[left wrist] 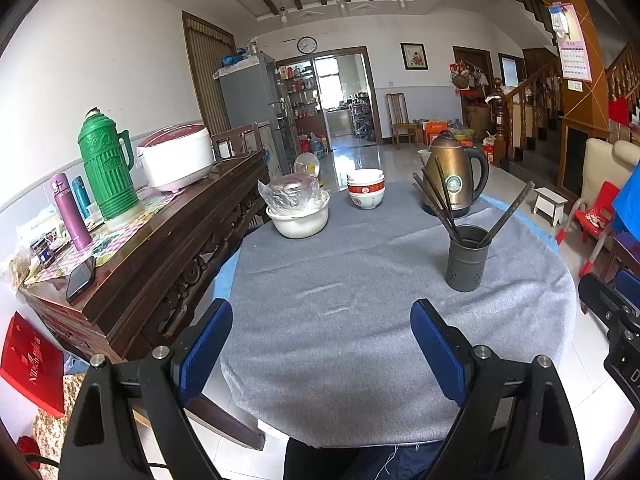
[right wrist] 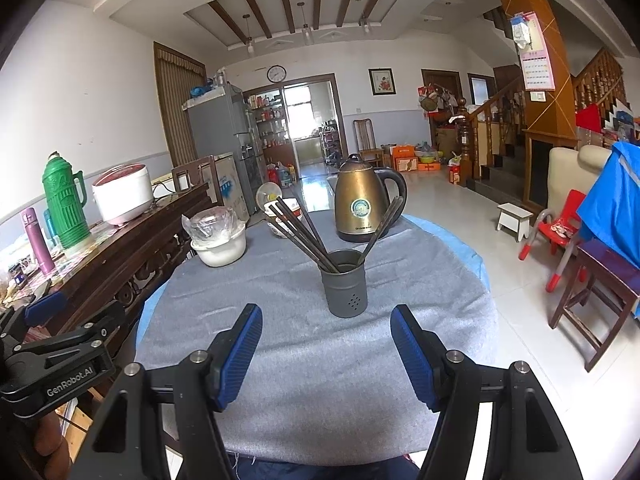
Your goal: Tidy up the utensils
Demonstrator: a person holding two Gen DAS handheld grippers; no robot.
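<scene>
Chopsticks [right wrist: 304,236] stand in a dark metal holder [right wrist: 345,285] on the grey cloth [left wrist: 340,320] of the round table, right of centre in the left wrist view. Most lean left; at least one leans right [left wrist: 510,214]. Their lower ends are hidden inside the holder, and the exact count cannot be made out.

Left gripper [left wrist: 322,344]: jaws spread wide, holding nothing, over the near cloth, well apart from the holder. Right gripper [right wrist: 326,346]: jaws likewise spread and empty, the holder just ahead between the fingertips' lines, not touching.

Behind the holder stands a brass kettle [right wrist: 362,200], its base partly hidden. Stacked bowls [left wrist: 365,188] are largely hidden behind the chopsticks in the right wrist view. A white bowl [left wrist: 298,220] carries a plastic-wrapped item, contents unclear.
</scene>
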